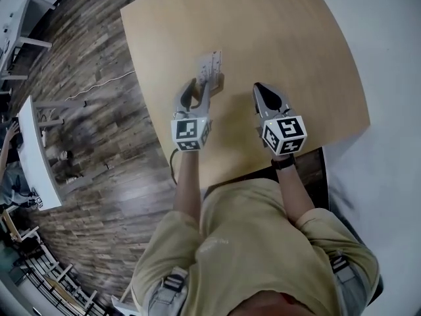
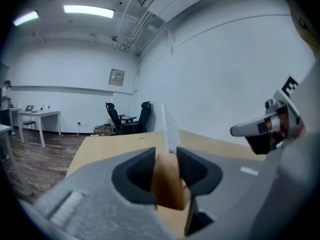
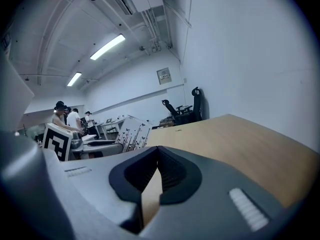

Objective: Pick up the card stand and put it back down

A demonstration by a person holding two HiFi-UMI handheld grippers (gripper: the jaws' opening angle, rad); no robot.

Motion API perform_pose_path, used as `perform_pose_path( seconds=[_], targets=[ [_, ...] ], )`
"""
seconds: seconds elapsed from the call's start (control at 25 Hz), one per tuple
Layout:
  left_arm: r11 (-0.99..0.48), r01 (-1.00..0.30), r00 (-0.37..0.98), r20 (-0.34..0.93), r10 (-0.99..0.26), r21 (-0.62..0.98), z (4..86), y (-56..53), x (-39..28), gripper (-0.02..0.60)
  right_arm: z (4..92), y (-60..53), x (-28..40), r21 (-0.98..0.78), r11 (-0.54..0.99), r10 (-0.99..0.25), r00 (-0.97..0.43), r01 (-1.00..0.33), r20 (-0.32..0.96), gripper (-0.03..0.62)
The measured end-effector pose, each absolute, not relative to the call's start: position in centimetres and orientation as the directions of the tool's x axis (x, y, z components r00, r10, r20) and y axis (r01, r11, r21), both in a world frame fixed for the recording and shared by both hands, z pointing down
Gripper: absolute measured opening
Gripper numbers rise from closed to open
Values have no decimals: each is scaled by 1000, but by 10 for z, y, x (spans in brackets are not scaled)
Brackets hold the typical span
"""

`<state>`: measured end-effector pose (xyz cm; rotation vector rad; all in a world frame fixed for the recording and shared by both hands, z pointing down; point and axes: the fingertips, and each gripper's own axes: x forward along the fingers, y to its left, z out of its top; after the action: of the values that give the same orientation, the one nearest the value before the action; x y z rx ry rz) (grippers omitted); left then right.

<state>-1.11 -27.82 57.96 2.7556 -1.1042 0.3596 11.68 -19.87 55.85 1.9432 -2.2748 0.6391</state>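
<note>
Your left tongs (image 2: 166, 156) stand partly open and are clamped on the card stand (image 2: 169, 186). Both dark pads press the sides of its wooden base. The white card (image 2: 170, 126) rises upright just beyond the tips, seen edge-on.

In the head view the stand sits at the tips of those tongs, over the middle of the worktop (image 1: 283, 38) and well in from its edges. I can't tell whether the base touches the surface or hangs just above it.

Your right tongs (image 3: 157, 156) are closed with the tips meeting and nothing held. Only the worktop shows through the narrow gap behind the tips. They hover beside the left pair, a little apart, pointing the same way across the worktop. From the right gripper view, the card's printed face shows off to the left.

Around the worktop there is a plank floor (image 1: 99, 130) on your left and a white wall (image 2: 225, 74) ahead. Two black office chairs (image 2: 126, 118) stand past the far edge.
</note>
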Motion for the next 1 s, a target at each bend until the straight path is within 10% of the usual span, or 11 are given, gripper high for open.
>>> perform_pose_path(
  seconds=[1.0],
  targets=[
    [-870, -487, 756, 462, -464, -76, 724, -223, -18, 138, 642, -200, 87, -292, 115, -879, -234, -950, 415, 5]
  ],
)
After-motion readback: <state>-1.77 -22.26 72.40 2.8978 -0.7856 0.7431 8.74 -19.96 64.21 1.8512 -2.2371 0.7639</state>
